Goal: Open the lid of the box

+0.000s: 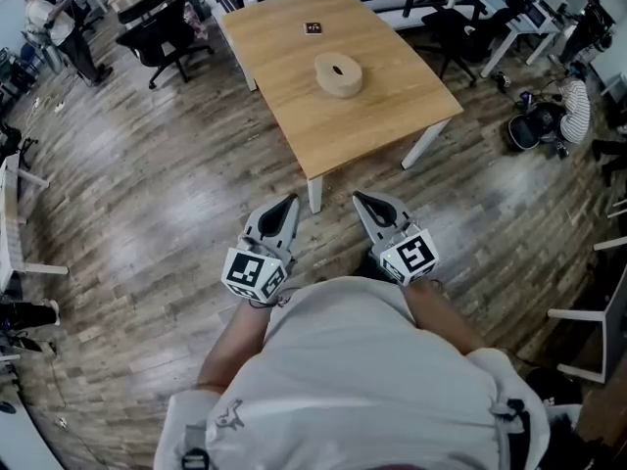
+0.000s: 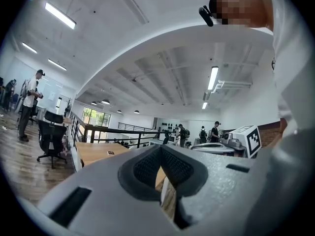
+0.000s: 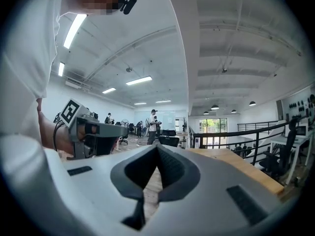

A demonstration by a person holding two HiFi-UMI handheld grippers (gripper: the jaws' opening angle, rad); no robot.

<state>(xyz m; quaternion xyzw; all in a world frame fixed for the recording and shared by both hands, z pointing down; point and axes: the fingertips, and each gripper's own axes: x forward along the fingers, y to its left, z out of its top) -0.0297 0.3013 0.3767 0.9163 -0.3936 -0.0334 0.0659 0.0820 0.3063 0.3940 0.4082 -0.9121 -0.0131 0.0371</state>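
Observation:
A round tan box [image 1: 338,74] with a slot in its lid sits near the middle of a wooden table [image 1: 294,96] in the head view. Both grippers hang close to my body, well short of the table's near corner. My left gripper [image 1: 292,201] is shut with nothing in it; its tips meet in the left gripper view [image 2: 160,147]. My right gripper [image 1: 357,197] is likewise shut and empty, its tips together in the right gripper view [image 3: 157,147]. The box does not show in either gripper view.
A small dark marker card [image 1: 313,28] lies on the table's far part. Black office chairs [image 1: 157,37] stand at the far left, more desks and chairs [image 1: 490,23] at the far right. White table legs [image 1: 315,194] stand by the near corner. People stand far off.

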